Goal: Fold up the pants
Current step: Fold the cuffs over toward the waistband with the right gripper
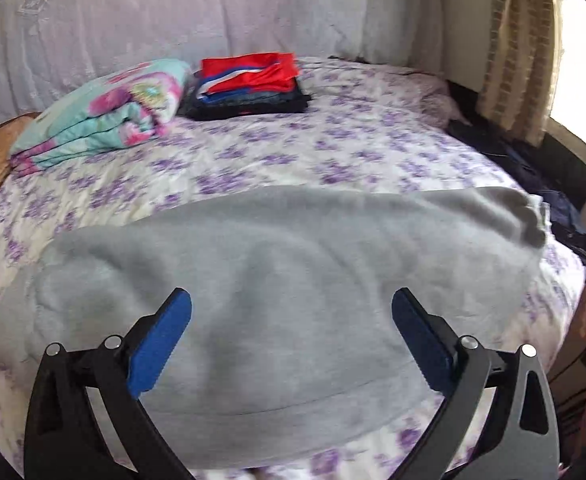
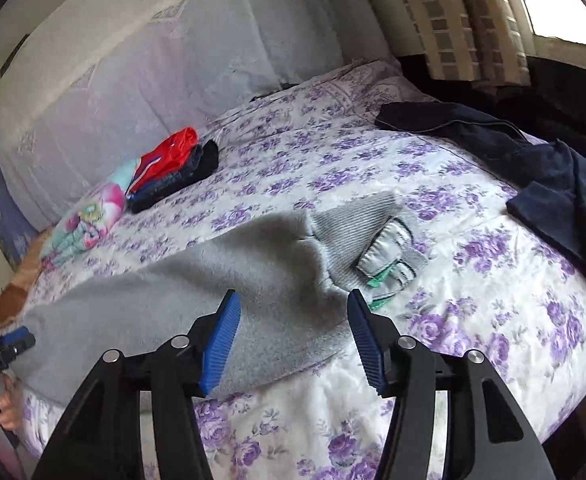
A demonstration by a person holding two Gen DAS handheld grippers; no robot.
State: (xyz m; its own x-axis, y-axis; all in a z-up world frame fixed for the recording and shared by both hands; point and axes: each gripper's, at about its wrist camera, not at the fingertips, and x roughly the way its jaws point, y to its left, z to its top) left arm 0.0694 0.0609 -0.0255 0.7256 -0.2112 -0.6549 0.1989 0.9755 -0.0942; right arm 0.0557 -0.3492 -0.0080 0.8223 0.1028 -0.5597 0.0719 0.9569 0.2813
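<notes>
Grey pants [image 1: 253, 280]; far waistband blurred

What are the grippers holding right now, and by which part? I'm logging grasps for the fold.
Nothing is held. The left gripper and right gripper are both open above the grey pants, which lie flat on the bed.

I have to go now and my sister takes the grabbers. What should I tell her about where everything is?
Left gripper: jaws open, holding nothing, over the grey pants.
Right gripper: jaws open, holding nothing, near the pants' waistband end.
The grey pants lie stretched across the near part of the bed; they look folded lengthwise already, hard to be sure.
A stack of folded clothes, red on top, sits at the far side beside a floral blanket.
Dark clothes lie unfolded at the right edge.
Left: fold the grey pants across, probably add them to the stack.
</notes>
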